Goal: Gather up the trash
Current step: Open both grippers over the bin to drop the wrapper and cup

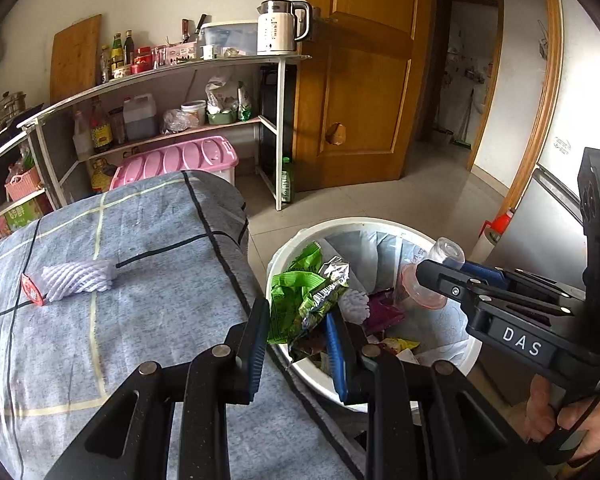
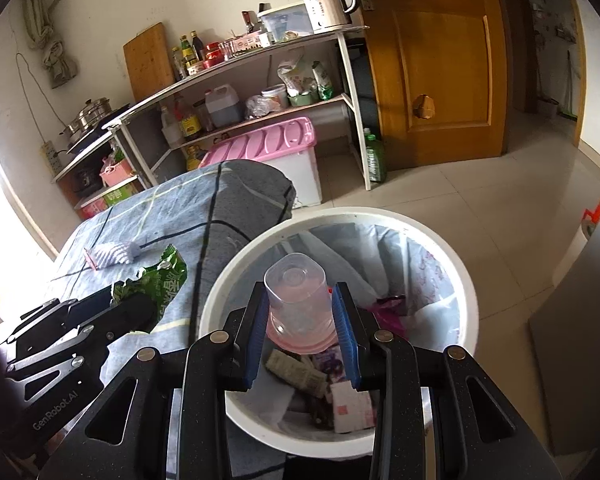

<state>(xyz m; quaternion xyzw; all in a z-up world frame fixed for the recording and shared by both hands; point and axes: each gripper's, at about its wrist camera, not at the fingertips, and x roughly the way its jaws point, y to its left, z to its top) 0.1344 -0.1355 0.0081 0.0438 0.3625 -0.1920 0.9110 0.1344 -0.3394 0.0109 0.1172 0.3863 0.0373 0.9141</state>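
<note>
The left gripper (image 1: pixel 298 332) is pinching a crumpled green snack wrapper (image 1: pixel 300 292) between its blue pads, its jaws drawn nearly together on the thin foil; the wrapper is sticking up and forward out of the grip, hanging over the near rim of the white trash bin (image 1: pixel 278 256), right at the edge where the bin is standing beside the blanket-covered table (image 1: pixel 140 240); the wrapper is looking bright green outside with printed lettering and showing a shiny silver lining where it is torn open; in the right wrist view the same wrapper (image 2: pixel 162 284) is jutting from the left gripper (image 2: pixel 128 300) above the blanket, just beside the bin

The right gripper (image 2: pixel 300 320) is clamping a clear plastic cup (image 2: pixel 296 292) between its pads, jaws partly closed on the cup's sides; the cup is sitting upside down in the grip, its flat base pointing away from the camera and a pink rim or lid flaring out below the pads; it is hovering over the open mouth of the bin (image 2: pixel 236 272); in the left wrist view the right gripper (image 1: pixel 440 268) is reaching in from the right with the cup (image 1: pixel 444 252) poking past its fingertips above the bin

The bin is lined with a pale plastic bag (image 2: pixel 420 264) and is already holding wrappers and paper scraps; a white foam fruit net (image 1: pixel 78 278) is lying on the blanket, well apart from both grippers, with a small red packet (image 1: pixel 32 288) touching its end
</note>
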